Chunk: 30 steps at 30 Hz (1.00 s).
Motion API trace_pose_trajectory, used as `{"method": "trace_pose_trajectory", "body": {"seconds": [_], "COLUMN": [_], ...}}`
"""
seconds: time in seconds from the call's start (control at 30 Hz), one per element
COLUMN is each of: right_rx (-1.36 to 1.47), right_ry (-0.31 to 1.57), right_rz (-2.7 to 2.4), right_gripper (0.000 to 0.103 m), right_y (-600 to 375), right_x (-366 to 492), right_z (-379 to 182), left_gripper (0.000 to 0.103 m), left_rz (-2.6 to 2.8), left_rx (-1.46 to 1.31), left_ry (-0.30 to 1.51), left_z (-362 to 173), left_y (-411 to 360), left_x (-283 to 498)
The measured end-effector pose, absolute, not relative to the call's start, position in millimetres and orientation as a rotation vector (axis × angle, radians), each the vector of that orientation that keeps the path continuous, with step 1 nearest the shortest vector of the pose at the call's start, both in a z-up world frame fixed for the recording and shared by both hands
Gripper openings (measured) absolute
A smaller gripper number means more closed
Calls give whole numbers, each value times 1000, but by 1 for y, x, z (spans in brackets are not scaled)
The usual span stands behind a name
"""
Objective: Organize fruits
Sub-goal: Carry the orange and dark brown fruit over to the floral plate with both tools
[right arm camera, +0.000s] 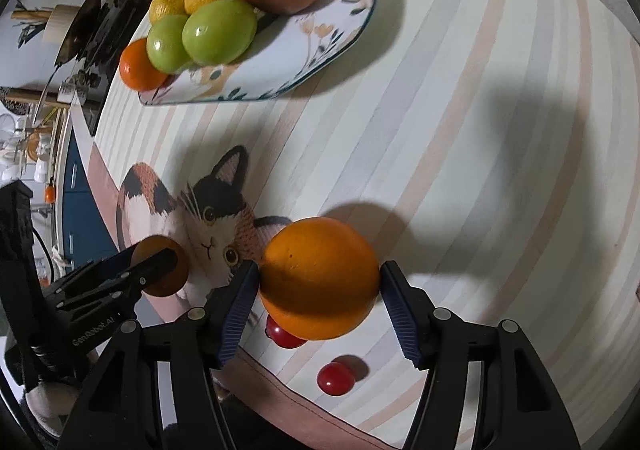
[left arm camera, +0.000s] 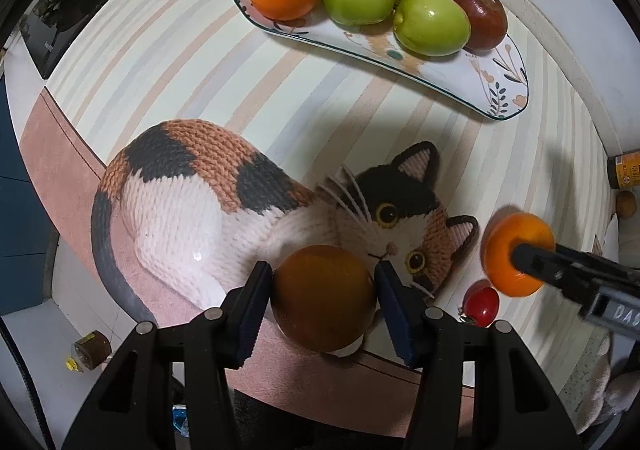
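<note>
Item 1. Left claw (left arm camera: 325, 290): closed on a brown-orange fruit (left arm camera: 325, 296), which is held between both pads above the cat print (left arm camera: 240, 209) on the bench cover. In the left wrist view a pale object peeks out just beneath the fruit; what it is cannot be told.

Item 2. Right claw (right arm camera: 320, 286): closed on a bright orange (right arm camera: 320, 284), gripped across its widest part and lifted off the bench (right arm camera: 480, 129).

Item 3. Plate (left arm camera: 500, 89): long, floral, set at the far side of the bench. It is already loaded with an orange, two lemons, two green apples and a dark red apple. Bare plate is seen only at the end nearest the red apple (left arm camera: 478, 17).

Item 4. Two cherry tomatoes (right arm camera: 335, 378), left loose on the bench below the right claw.

Handling note, as judged: both fruits appear to be in transit to the plate. The bare end should be approached by one claw at a time, so the arms are not crossed. Each fruit should be lowered until it is seated against a neighbour before the pads are parted, as round fruit is likely to roll off the shallow rim. The pile should not be nudged.
</note>
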State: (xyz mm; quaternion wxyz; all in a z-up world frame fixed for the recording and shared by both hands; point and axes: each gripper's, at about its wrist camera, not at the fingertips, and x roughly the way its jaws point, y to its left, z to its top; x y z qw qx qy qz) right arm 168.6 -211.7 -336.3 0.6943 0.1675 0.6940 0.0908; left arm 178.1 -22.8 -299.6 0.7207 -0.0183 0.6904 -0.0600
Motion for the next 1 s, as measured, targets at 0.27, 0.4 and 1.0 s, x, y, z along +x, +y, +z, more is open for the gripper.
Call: {"method": "trace_pose_trajectory", "body": {"seconds": [0.27, 0.4, 1.0], "right_rx": [463, 557, 487], "right_ry": [1489, 1433, 1484], "right_rz": [182, 189, 187], "right_gripper": [64, 64, 64], "right_y": [-226, -252, -280], "right_x": [179, 203, 323], "right_z": [-319, -298, -301], "left_gripper": [50, 50, 51], "left_rz": [-184, -244, -328], "left_rx": [-73, -127, -374], "left_ry": [1497, 1453, 1460], "left_z": [-267, -240, -264], "left_y": [-37, -51, -107], "left_x": [199, 225, 310]}}
